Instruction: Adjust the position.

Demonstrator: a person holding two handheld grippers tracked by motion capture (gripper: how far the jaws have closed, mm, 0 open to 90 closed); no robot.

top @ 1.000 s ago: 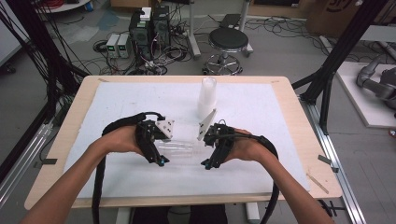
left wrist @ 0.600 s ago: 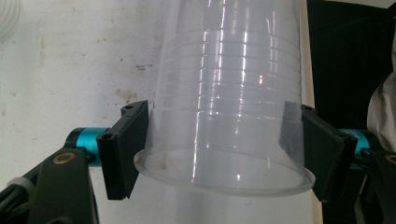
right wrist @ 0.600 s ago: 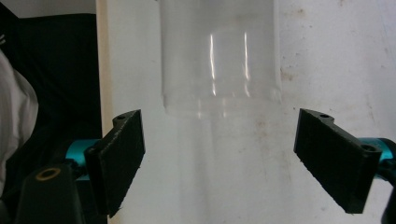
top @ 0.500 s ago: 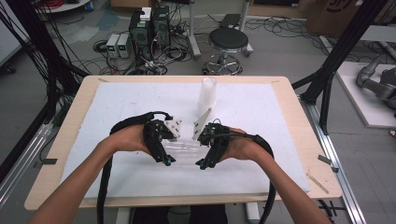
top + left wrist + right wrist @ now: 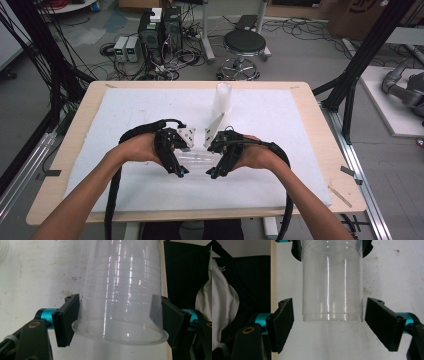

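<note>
Table: a wooden table (image 5: 320, 150) with a big white mat (image 5: 280, 135) on top; the mat has small dark spots and scuffs.
Cup: a see-through plastic cup (image 5: 197, 159) lies on its side over the mat, between the two hands, near the middle of the table.
Left gripper: the left gripper (image 5: 117, 315) pinches the cup (image 5: 122, 295) near its wide rim; both black pads touch its sides.
Right gripper: the right gripper (image 5: 329, 322) has its pads spread wide on both sides of the cup's flat bottom end (image 5: 332, 290), not touching it.
Cup stack: a tall stack of clear cups (image 5: 221, 100) stands up farther back on the mat.
Floor: grey floor with lots of black cables (image 5: 65, 80) lying around.
Room things: a round black stool (image 5: 243, 44) and some computer boxes (image 5: 160, 27) sit past the far edge of the table.
Frame: black metal posts (image 5: 360, 65) stand at the right.
</note>
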